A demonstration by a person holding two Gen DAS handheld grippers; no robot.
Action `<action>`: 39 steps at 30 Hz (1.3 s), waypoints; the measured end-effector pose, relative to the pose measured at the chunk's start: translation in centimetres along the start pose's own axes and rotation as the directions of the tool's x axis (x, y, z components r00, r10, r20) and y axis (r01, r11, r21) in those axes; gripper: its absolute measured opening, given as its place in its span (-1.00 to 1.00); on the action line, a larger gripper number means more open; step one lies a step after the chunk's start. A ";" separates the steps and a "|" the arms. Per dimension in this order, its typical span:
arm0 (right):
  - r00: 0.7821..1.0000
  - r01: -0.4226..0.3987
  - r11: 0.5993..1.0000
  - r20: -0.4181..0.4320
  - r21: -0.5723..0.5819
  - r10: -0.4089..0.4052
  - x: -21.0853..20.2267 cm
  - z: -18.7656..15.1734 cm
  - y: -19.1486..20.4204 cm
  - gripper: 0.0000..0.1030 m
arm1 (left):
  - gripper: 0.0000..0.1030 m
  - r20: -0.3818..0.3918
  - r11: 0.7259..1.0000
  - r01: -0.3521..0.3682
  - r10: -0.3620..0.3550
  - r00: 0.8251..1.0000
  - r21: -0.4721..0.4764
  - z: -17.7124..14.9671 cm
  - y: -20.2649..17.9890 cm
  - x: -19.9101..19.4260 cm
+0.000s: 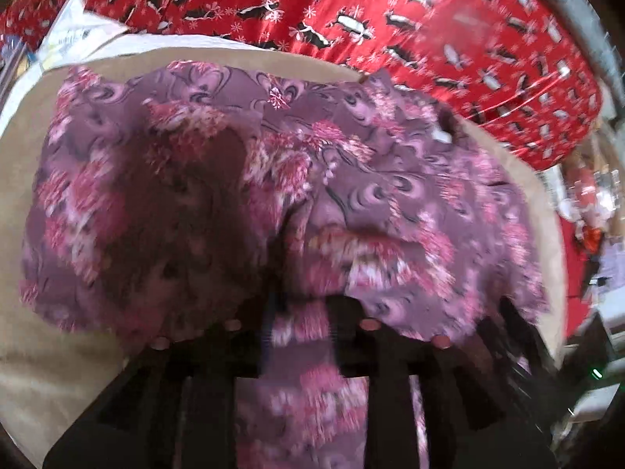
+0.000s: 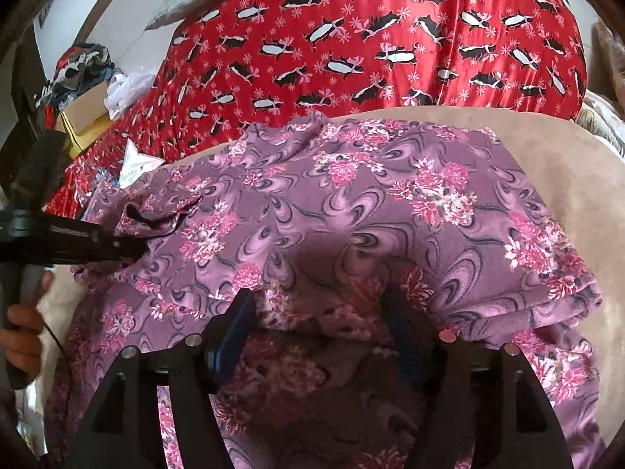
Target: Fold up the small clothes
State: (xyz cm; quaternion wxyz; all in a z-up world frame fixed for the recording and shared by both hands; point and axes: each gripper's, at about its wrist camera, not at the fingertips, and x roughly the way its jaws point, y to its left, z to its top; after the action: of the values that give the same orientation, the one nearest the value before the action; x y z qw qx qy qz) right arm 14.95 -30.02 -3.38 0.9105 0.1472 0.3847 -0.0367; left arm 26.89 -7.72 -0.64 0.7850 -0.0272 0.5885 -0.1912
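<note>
A purple garment (image 2: 351, 211) with pink flowers lies spread on a beige cloth surface (image 2: 566, 172); it also fills the left wrist view (image 1: 273, 179). My left gripper (image 1: 300, 305) is shut on a bunched fold of the garment, which drapes over its fingers. In the right wrist view the left gripper (image 2: 133, 250) reaches in from the left at the garment's left edge. My right gripper (image 2: 320, 312) is open, its blue-padded fingers (image 2: 234, 324) spread over a raised fold of the garment near its front edge.
A red satin cloth (image 2: 371, 39) with black and white fish pattern lies behind the beige surface. A cardboard box (image 2: 86, 105) with clothes and plastic bags sits at far left. Papers (image 1: 74, 35) lie at the back left.
</note>
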 end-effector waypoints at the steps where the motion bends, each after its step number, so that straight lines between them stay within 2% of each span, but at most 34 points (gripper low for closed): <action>1: 1.000 0.023 1.000 -0.018 -0.012 -0.023 0.0 0.3 0.4 0.36 | -0.22 0.017 1.000 -0.001 0.001 1.000 -0.008 -0.4 0.4 -0.9; 2: 0.998 0.046 0.999 -0.031 -0.017 -0.047 0.0 0.8 1.0 0.39 | 0.00 0.037 1.000 -0.004 0.004 0.999 -0.016 -0.9 1.0 -1.8; 3: 0.999 0.042 0.999 -0.032 -0.009 -0.043 0.0 1.1 1.3 0.38 | 0.11 0.064 0.999 -0.006 0.009 0.998 -0.039 -1.7 2.0 -2.7; 5: 0.997 -0.067 0.997 -0.023 0.046 0.068 -0.1 2.0 2.4 0.38 | 0.11 0.070 0.997 -0.007 0.013 0.997 -0.081 -2.5 3.6 -3.2; 6: 0.989 -0.142 0.986 -0.029 0.089 0.145 0.3 2.6 3.3 0.38 | 0.11 0.060 0.994 0.005 0.002 0.998 -0.106 -2.9 4.5 -3.0; 8: 0.974 -0.215 0.965 -0.040 0.150 0.223 1.2 3.4 4.4 0.38 | 0.11 0.034 0.989 0.006 -0.001 0.999 -0.148 -3.4 6.1 -2.2; 11: 0.929 -0.336 0.895 -0.052 0.294 0.366 3.6 4.3 6.4 0.38 | 0.10 0.007 0.982 0.049 -0.049 0.999 -0.184 -4.2 7.4 -1.1; 14: 0.891 -0.391 0.831 -0.063 0.397 0.449 5.9 4.6 7.9 0.38 | 0.11 0.016 0.985 0.048 -0.046 0.999 -0.166 -4.2 7.0 -1.4; 17: 0.868 -0.401 0.805 -0.100 0.438 0.487 7.9 4.9 9.4 0.33 | 0.11 0.017 0.987 0.047 -0.045 0.999 -0.153 -4.4 7.0 -1.2; 19: 0.873 -0.391 0.821 -0.116 0.417 0.474 8.6 5.1 10.2 -0.28 | 0.11 0.024 0.986 0.059 -0.056 0.998 -0.157 -4.5 7.2 -1.3; 20: 0.872 -0.391 0.829 -0.127 0.400 0.472 8.7 5.3 10.4 -0.87 | 0.10 0.024 0.984 0.066 -0.063 0.998 -0.164 -4.4 7.4 -1.4; 21: 0.873 -0.389 0.832 -0.131 0.396 0.470 8.6 5.3 10.4 -0.87 | 0.10 0.023 0.981 0.077 -0.074 0.997 -0.175 -4.4 7.6 -1.5; 25: 0.901 -0.392 0.860 -0.051 0.325 0.430 5.1 6.0 8.7 -0.87 | 0.10 0.021 0.969 0.105 -0.103 0.994 -0.224 -4.2 8.2 -1.5; 30: 0.929 -0.362 0.888 0.038 0.284 0.367 0.1 7.1 3.3 -0.87 | 0.10 0.020 0.960 0.103 -0.102 0.995 -0.261 -4.5 8.0 -1.7; 34: 0.964 -0.264 0.915 0.067 0.305 0.256 -2.8 7.0 -2.5 -0.87 | 0.10 0.013 0.958 0.086 -0.086 0.996 -0.272 -4.8 7.6 -1.8; 39: 0.985 -0.170 0.912 0.074 0.373 0.153 -4.6 5.8 -8.4 -0.87 | 0.10 -0.002 0.960 0.060 -0.063 0.998 -0.274 -5.1 7.0 -2.0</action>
State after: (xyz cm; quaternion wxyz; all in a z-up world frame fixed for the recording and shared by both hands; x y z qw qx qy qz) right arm 14.27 -39.97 1.72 0.8732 0.3501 0.3370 -0.0378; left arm 23.56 0.36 -2.21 0.7642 -0.1527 0.6125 -0.1323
